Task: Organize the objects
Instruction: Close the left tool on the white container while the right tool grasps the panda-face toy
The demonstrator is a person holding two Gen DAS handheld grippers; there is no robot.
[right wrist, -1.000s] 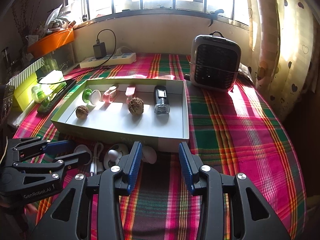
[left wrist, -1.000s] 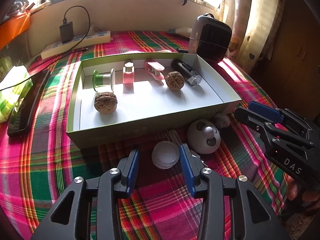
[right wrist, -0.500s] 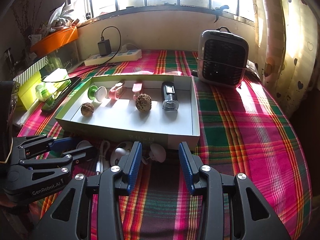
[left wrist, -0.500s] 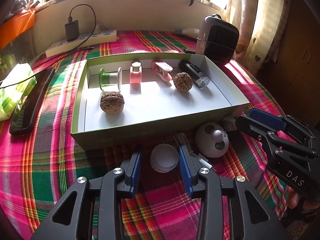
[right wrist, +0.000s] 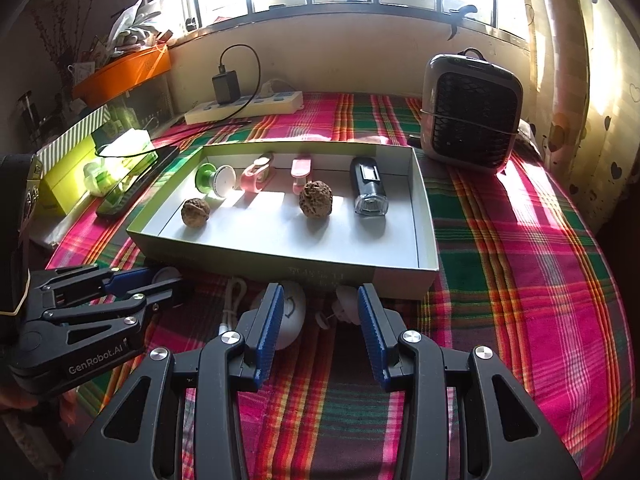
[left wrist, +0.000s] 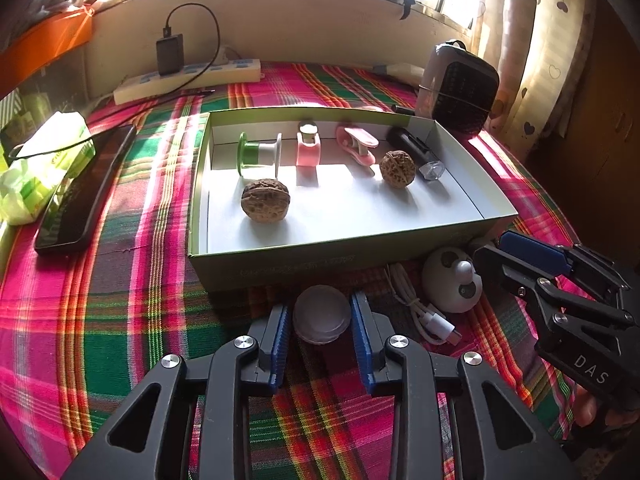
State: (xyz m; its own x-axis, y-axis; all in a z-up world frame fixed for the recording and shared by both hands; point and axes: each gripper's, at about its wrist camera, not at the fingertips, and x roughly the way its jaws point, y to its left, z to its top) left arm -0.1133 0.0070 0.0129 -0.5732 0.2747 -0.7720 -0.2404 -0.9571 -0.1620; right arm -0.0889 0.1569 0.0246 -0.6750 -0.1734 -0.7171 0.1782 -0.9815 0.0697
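left tool (left wrist: 320, 320): jaws have just been closing around a pale round lid (left wrist: 322, 314). the right pad touches its edge; a thin gap shows at the left pad, so contact there cannot be confirmed. the lid rests on the plaid table (left wrist: 120, 312), just in front of the box (left wrist: 280, 268).

right tool (right wrist: 320, 322): jaws spread, gripping nothing. a small white piece (right wrist: 346, 310) lies between the pads, near the right one. a white panda-faced ball (right wrist: 292, 316) sits at the left pad.

in the left view, the ball (left wrist: 452, 286) is at 2 o'clock from the lid, a white cable (left wrist: 424, 316) between them, and the right tool (left wrist: 496, 250) at 3 o'clock.

the box, at 12 o'clock from both tools, holds two walnuts (left wrist: 265, 205) (left wrist: 397, 164), a green spool (left wrist: 260, 154), a pink bottle (left wrist: 308, 148), a pink clip (left wrist: 358, 146) and a black lighter (left wrist: 416, 152).

beyond the box: a heater (right wrist: 472, 110) at 1 o'clock, a power strip (right wrist: 244, 108) at 11 o'clock.
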